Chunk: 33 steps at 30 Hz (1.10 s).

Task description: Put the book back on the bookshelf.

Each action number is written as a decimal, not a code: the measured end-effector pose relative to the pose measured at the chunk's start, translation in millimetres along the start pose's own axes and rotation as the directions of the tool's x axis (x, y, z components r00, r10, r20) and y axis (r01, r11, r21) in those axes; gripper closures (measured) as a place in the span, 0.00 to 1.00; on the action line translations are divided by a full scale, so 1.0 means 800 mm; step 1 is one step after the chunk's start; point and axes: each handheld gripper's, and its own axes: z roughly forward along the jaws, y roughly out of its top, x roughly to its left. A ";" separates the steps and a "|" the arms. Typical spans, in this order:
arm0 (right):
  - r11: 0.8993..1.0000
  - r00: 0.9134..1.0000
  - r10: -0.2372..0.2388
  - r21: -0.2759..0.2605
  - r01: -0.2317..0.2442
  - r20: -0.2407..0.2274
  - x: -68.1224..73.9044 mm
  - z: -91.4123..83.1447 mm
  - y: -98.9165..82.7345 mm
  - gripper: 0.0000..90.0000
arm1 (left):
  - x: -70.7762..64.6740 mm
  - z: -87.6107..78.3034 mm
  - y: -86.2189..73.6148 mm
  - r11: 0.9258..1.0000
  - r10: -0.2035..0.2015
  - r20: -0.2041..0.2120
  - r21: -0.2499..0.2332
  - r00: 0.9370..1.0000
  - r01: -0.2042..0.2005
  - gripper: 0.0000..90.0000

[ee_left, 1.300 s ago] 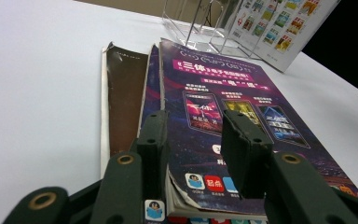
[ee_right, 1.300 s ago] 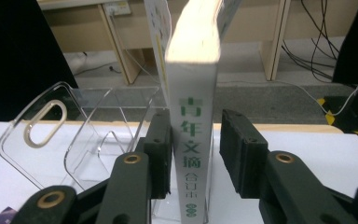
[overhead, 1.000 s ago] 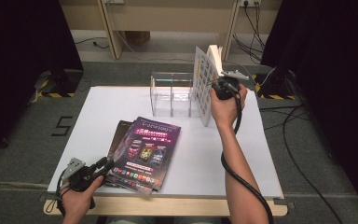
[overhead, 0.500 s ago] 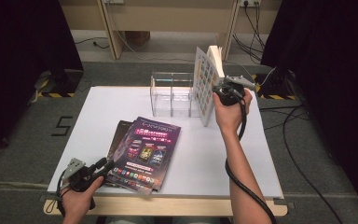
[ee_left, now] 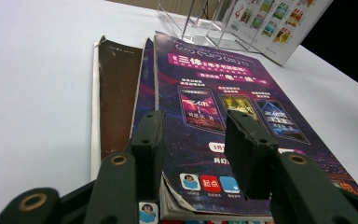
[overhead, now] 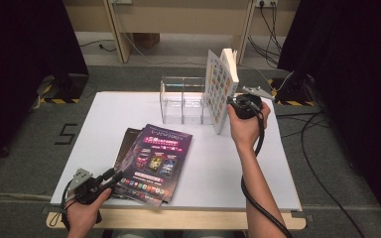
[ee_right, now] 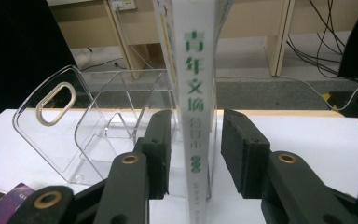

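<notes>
A white book (overhead: 217,87) stands upright at the right end of a clear acrylic holder (overhead: 183,99). My right gripper (overhead: 233,103) straddles its spine (ee_right: 195,70). Its jaws have just been opening, and both pads stand off the book with a small gap on each side. A stack of purple magazines (overhead: 156,161) lies flat on the table's near left. My left gripper (overhead: 113,177) is at the stack's near corner. Its jaws have also just been opening and stand apart over the top cover (ee_left: 223,93), not pinching it.
The white table (overhead: 278,163) has bare room to the right of the magazines and in front of the holder. The holder's left compartments (ee_right: 98,121) hold nothing. Cables and dark curtains lie beyond the table's right side.
The right gripper's jaws have come off the book and the hand has drawn back slightly toward me. The book stays upright. The left hand has kept its place.
</notes>
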 end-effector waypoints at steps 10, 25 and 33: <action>0.999 1.000 0.023 0.023 -0.023 -0.001 0.001 -0.007 -0.011 0.71 | -0.001 0.006 0.004 0.999 -0.001 0.011 0.040 1.000 0.001 0.60; 0.994 0.996 0.089 0.062 -0.087 -0.023 -0.021 -0.028 -0.036 0.70 | 0.001 0.047 0.041 0.978 0.010 -0.011 0.207 1.000 -0.007 0.57; 0.992 0.995 0.093 0.090 -0.090 -0.034 -0.022 -0.033 -0.049 0.70 | 0.008 0.061 0.040 0.972 -0.007 -0.024 0.236 1.000 0.012 0.56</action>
